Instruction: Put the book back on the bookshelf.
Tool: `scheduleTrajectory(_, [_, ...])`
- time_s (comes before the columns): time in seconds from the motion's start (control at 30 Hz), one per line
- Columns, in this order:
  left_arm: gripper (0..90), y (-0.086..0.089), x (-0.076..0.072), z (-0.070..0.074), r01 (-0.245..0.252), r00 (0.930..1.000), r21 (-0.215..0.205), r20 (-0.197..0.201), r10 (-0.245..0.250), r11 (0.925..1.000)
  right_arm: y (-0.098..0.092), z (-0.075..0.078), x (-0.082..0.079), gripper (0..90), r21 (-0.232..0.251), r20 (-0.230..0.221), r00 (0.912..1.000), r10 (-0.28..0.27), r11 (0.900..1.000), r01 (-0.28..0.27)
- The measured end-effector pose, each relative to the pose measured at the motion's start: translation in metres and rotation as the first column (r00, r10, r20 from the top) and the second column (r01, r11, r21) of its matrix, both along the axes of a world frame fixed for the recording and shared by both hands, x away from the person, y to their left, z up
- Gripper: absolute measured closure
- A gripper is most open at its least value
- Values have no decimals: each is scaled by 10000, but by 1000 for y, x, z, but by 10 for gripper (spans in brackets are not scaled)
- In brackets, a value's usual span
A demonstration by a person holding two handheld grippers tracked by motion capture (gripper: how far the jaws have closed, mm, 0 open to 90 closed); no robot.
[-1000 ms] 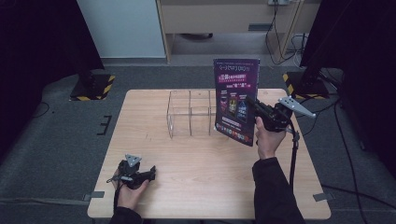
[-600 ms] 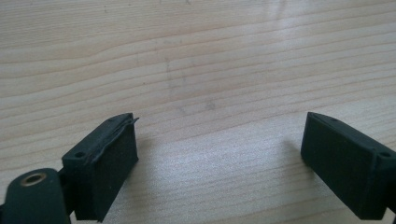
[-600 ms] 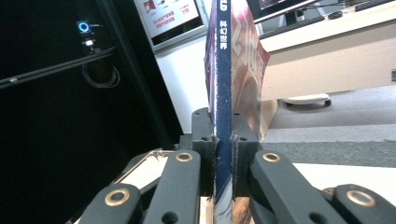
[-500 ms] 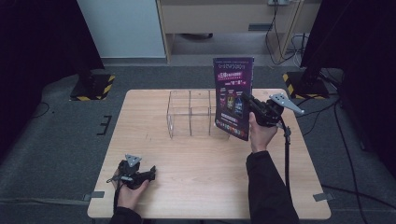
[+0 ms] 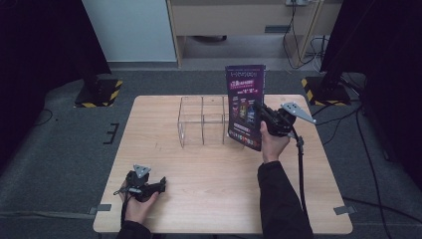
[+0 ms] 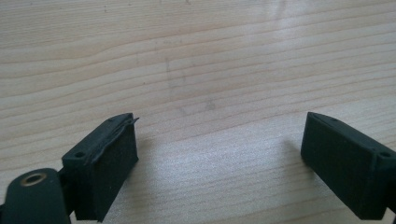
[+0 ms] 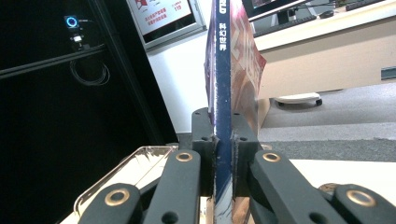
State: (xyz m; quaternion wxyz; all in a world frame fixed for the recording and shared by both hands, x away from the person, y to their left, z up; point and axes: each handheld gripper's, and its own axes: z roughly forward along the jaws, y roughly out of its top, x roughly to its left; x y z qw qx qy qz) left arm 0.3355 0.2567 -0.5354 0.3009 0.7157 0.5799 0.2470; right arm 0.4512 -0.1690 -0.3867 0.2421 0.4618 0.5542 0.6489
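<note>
A purple magazine (image 5: pixel 245 104) stands upright above the table, held by its spine edge in my right gripper (image 5: pixel 263 115), which is shut on it. Seen from the right gripper view, the blue spine of the magazine (image 7: pixel 223 93) runs up between the two black pads (image 7: pixel 203 135), pressed from both sides. The magazine hangs just right of a clear acrylic rack (image 5: pixel 203 120) with open compartments at mid-table. My left gripper (image 5: pixel 160 185) rests on the near left of the wooden table (image 5: pixel 209 189), its jaws wide apart over bare wood, as the left gripper view shows with its pads (image 6: pixel 106 158).
Beyond the table's far edge stand a white panel (image 5: pixel 134 30) and a wooden cabinet (image 5: pixel 239 20). Black stands with yellow-striped bases (image 5: pixel 97 92) sit on the floor at both far corners. A cable (image 5: pixel 300 169) trails from the right gripper toward the near edge.
My right gripper has carried the magazine leftward and a little lower, closer to the clear rack. The left gripper has stayed put.
</note>
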Motion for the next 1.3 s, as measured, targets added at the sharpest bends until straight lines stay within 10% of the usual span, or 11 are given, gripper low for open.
scheduleTrajectory(1.3, [98, 0, 0, 0, -1, 10000, 3, 3, 1, 10000, 26, -31, 1, 842, -577, 421, 9966, -703, 9957, 727])
